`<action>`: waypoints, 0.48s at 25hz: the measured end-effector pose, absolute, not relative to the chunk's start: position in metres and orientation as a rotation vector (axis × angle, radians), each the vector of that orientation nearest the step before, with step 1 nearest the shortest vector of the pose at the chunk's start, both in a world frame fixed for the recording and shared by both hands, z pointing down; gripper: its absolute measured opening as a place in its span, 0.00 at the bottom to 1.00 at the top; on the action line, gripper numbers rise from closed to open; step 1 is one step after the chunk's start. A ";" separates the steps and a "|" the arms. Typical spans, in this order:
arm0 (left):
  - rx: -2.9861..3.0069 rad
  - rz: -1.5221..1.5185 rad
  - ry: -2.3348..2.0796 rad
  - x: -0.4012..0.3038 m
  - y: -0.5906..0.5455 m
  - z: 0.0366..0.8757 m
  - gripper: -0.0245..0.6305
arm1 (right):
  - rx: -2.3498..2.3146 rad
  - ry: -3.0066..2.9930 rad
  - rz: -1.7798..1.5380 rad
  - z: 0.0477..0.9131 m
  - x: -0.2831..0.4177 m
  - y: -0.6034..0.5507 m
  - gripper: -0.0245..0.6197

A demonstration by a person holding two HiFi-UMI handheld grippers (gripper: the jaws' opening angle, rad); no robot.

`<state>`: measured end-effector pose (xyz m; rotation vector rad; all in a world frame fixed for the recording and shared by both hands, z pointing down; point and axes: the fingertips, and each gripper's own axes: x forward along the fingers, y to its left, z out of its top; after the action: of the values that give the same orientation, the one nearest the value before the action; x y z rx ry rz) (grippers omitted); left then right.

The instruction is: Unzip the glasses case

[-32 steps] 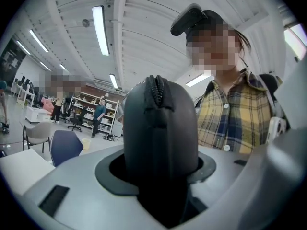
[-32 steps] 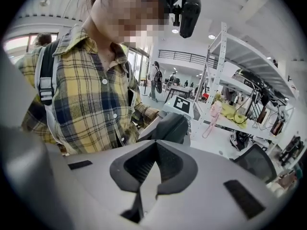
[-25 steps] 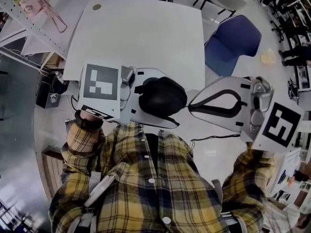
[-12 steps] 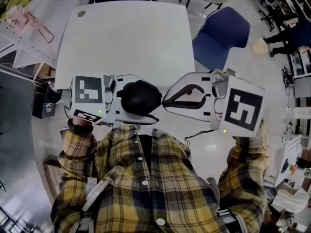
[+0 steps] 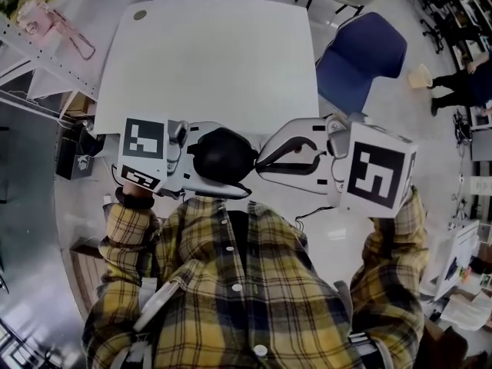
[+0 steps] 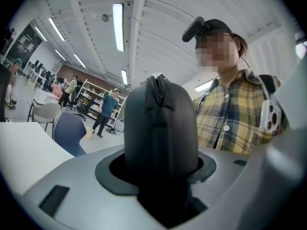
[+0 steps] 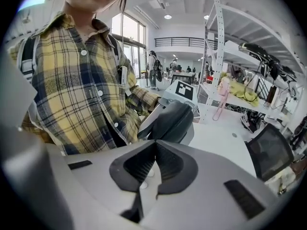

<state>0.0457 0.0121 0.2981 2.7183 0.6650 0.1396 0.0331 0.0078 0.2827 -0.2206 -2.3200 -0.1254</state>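
Note:
The black glasses case (image 5: 223, 154) is held in front of the person's plaid shirt, and my left gripper (image 5: 231, 169) is shut on it. In the left gripper view the case (image 6: 160, 123) stands up out of the jaws, its zipper (image 6: 156, 87) running over the top. My right gripper (image 5: 260, 162) points left with its tips close by the case's right end; whether they touch it I cannot tell. In the right gripper view that gripper (image 7: 154, 145) has its jaws shut, with nothing visible between them, and the case (image 7: 169, 121) lies just beyond.
A bare white table (image 5: 215, 60) stands ahead, beyond both grippers. A blue chair (image 5: 361, 56) is at its right. A metal rack with a pink item (image 5: 46, 18) is at the far left. People stand in the background at the right.
The right gripper has moved left toward the case and its jaws have gone from open to shut. The left gripper kept its hold on the case and shifted slightly.

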 end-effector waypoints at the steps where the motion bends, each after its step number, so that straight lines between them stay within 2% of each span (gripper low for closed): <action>1: 2.713 0.117 0.666 0.045 0.012 0.295 0.41 | -0.217 -2.318 -0.137 0.281 0.033 0.008 0.04; 5: 2.689 -0.006 0.659 0.043 0.008 0.280 0.41 | -0.197 -2.299 -0.199 0.279 0.028 0.010 0.04; 9: 2.641 -0.257 0.620 0.032 -0.014 0.249 0.41 | -0.199 -2.262 -0.279 0.296 0.017 0.012 0.04; 12: 2.661 -0.290 0.600 0.028 -0.023 0.237 0.41 | -0.167 -2.266 -0.299 0.300 0.013 0.011 0.04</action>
<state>0.0285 -0.0228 0.2374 2.6611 0.5999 -0.2901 0.0131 0.0110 0.2998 -0.1672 -2.2657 -0.2988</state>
